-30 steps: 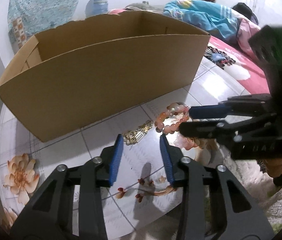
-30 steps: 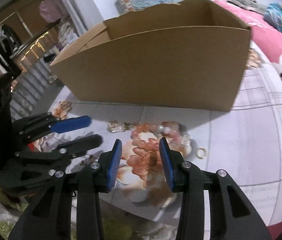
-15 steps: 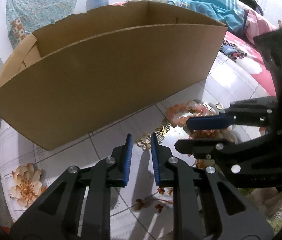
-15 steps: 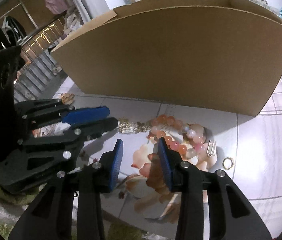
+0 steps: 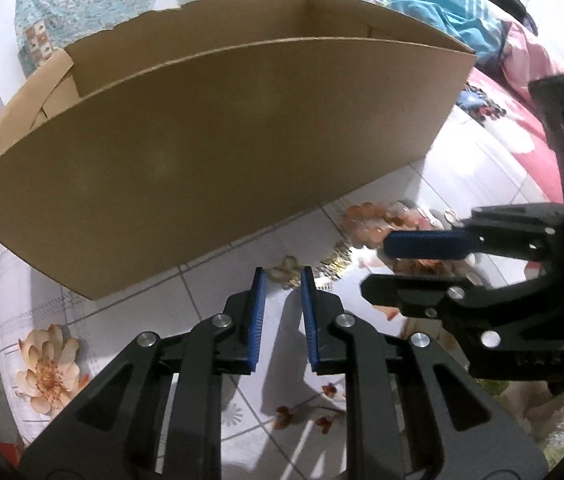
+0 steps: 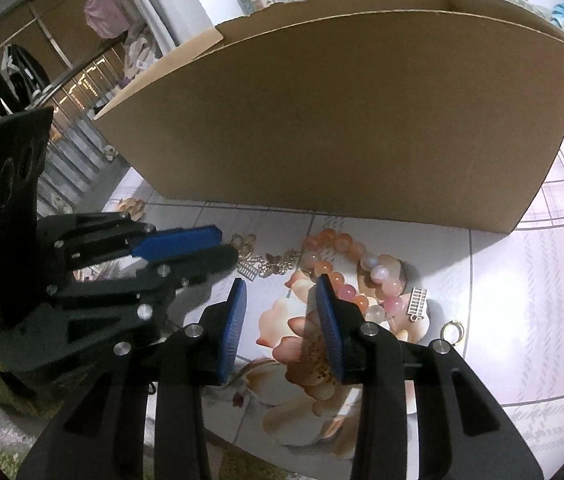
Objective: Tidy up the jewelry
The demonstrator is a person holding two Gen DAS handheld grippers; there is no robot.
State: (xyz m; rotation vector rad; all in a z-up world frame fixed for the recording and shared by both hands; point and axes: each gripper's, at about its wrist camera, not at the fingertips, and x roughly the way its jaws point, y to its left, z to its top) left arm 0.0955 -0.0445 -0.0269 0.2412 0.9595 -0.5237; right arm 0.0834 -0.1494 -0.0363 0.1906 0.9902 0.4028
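A gold chain [image 5: 332, 266] [image 6: 270, 264] lies on the flowered cloth in front of a cardboard box [image 5: 222, 140] [image 6: 342, 120]. My left gripper [image 5: 282, 276] [image 6: 232, 250] points down at the chain's left end. Its jaws stand narrow, with a small gap and nothing pressed between the pads. A pink and orange bead bracelet [image 6: 346, 272] [image 5: 370, 224] lies right of the chain. My right gripper [image 6: 281, 284] [image 5: 374, 268] hangs open over it, with its right fingertip above the beads and nothing held.
A silver ladder charm [image 6: 416, 304] and a gold ring [image 6: 452, 330] lie right of the bracelet. The tall box wall stands close behind the jewelry. The two grippers sit side by side, close together. Pink bedding [image 5: 522, 140] lies at the far right, stairs [image 6: 74, 168] at the left.
My left gripper has moved forward to the gold chain and its jaws have narrowed from wide to a small gap. The right gripper has edged closer to the bracelet, still open.
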